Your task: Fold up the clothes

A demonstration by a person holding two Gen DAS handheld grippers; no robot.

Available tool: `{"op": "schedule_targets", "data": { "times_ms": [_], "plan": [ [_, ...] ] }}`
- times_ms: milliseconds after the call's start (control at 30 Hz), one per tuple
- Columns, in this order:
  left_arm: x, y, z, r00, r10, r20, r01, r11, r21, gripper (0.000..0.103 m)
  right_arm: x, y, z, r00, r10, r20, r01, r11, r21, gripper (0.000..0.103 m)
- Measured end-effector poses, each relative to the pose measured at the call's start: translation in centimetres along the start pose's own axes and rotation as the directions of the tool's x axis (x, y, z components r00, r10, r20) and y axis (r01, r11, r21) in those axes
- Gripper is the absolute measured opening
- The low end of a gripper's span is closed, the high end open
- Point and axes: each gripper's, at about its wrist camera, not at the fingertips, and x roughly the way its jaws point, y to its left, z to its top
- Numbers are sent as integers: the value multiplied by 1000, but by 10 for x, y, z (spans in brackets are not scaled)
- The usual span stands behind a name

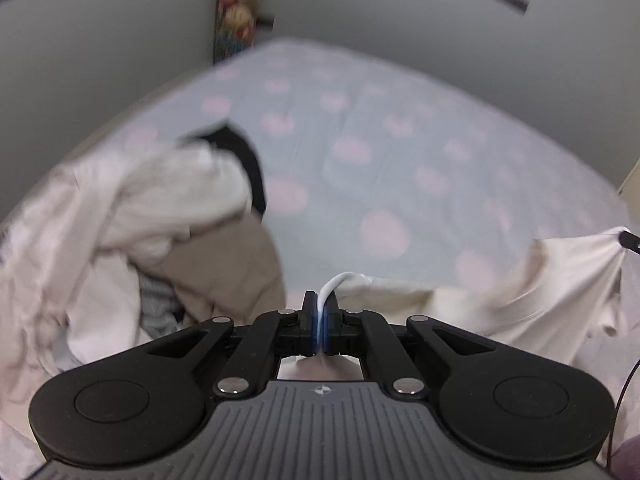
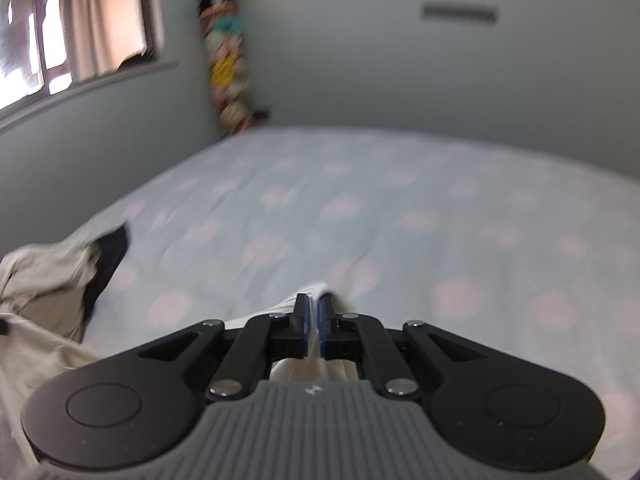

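Observation:
A cream garment (image 1: 540, 292) stretches from my left gripper (image 1: 320, 300) off to the right, lifted above the bed. The left gripper is shut on a white edge of this garment, which pokes out between the blue pads. At the far right of the left wrist view the cloth bunches at a dark fingertip (image 1: 628, 238) of the other gripper. My right gripper (image 2: 314, 302) is shut on a white fold of the same cream garment (image 2: 316, 290), whose cloth hangs away to the lower left (image 2: 36, 360).
A heap of clothes (image 1: 132, 216) in white, beige, black and grey lies on the left of the bed (image 1: 400, 152), whose sheet is pale blue with pink spots. Grey walls close the far side, a colourful hanging (image 2: 226, 64) fills the corner, and a window (image 2: 60, 28) is at left.

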Motion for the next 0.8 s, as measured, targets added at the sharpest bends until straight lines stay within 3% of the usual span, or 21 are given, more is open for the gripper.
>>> {"op": "schedule_targets", "data": {
  "times_ms": [167, 300, 400, 500, 600, 733, 800],
  "plan": [
    [-64, -35, 22, 983, -81, 166, 76, 997, 32, 1, -66, -49, 34, 982, -142, 128, 139, 990, 30, 5],
    [-103, -79, 23, 962, -186, 200, 164, 979, 121, 1, -104, -83, 52, 961, -223, 166, 216, 974, 61, 6],
    [-100, -104, 5, 959, -263, 103, 251, 961, 119, 1, -121, -105, 45, 957, -263, 125, 254, 963, 85, 6],
    [-84, -125, -20, 939, -342, -29, 343, 935, 91, 1, -124, -131, 16, 949, -313, 31, 307, 944, 119, 6],
    [-57, -146, -55, 903, -388, -185, 407, 910, 80, 1, -119, -165, -25, 928, -361, -90, 371, 912, 176, 6],
    [-30, -172, -94, 848, -379, -371, 450, 884, 126, 2, -117, -199, -78, 890, -384, -247, 439, 870, 226, 8],
    [-24, -179, -104, 826, -359, -436, 466, 869, 166, 16, -122, -207, -93, 881, -378, -284, 448, 860, 245, 14]
  ]
}}
